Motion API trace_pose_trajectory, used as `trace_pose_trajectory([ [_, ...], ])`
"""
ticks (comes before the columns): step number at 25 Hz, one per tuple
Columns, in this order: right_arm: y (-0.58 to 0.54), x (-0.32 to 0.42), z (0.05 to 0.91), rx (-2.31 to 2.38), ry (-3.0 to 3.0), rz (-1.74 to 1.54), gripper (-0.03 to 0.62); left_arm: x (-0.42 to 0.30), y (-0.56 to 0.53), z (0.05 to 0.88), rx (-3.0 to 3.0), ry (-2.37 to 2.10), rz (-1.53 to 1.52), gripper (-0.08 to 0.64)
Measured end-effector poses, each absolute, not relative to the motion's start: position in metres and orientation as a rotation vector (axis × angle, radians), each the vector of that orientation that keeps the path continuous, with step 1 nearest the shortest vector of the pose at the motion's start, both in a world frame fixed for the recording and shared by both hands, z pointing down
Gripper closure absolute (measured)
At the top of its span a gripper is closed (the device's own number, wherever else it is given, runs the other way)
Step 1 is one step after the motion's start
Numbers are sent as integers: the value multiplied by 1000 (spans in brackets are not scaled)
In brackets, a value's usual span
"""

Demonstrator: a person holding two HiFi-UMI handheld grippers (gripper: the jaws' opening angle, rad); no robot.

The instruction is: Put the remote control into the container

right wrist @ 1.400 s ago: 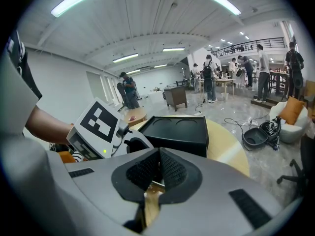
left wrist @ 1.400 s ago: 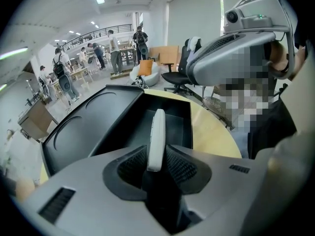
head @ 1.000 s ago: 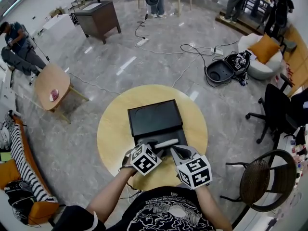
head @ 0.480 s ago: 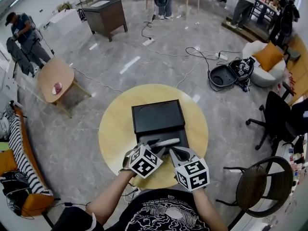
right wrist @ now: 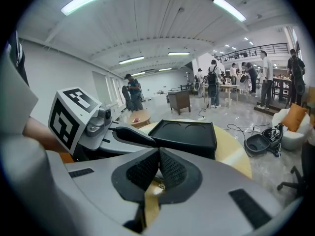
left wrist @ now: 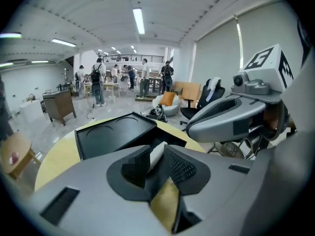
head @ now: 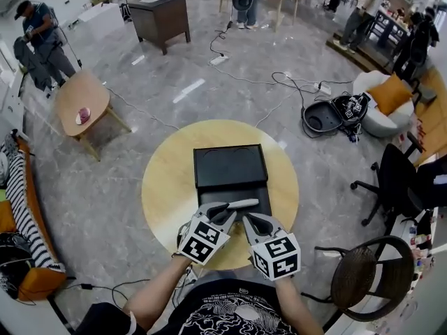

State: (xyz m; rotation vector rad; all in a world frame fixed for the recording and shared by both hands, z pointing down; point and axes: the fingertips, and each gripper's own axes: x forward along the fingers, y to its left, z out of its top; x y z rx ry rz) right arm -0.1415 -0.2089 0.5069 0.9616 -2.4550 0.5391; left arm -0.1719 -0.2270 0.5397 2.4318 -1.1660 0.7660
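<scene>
L gripper (head: 225, 208) has the remote control (head: 241, 204). Its jaws have just been closing, and in the L gripper view the pale remote control (left wrist: 156, 154) sits between the pads, so I read that as clamped, about mid-opening. R gripper (head: 253, 218) is empty, with pads pressed together and nothing between them in its own view (right wrist: 158, 163).

Where it is: the remote control is at the near end of the black container (head: 229, 166), lying crosswise. Its long part sticks out to the right of the L jaws, over the open near half. Can't tell if it's clear of the rim or touching. The container lid lies flat on the far side. All of this is on the round yellow worktop (head: 167, 187).

Handling, my guess: light, stiff plastic w/ a smooth shell, so prob a bit slippery. The grip looks close to one end, so the free end could swing or twist in the pads. I'd rather pinch mid-body across the narrow width. Not fragile, but I wouldn't drop it from high.

Pose: both forearms come in from the bottom of the head view, grippers side by side, both pointing fwd and down at the container. The L marker cube is rolled a bit. The R gripper is just beside the L one, doing nothing.
</scene>
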Motion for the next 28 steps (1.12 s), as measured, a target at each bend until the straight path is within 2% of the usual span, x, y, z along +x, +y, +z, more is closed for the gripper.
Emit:
trace_pose_trajectory([
  [9,-188,-140,498,897,-2497,489,571,-175,-203,520,2341,-1323,624,530],
  [28,-139,-88,470,804,-2650,522,571,-116,-142,482,2225,-1555,478,546],
])
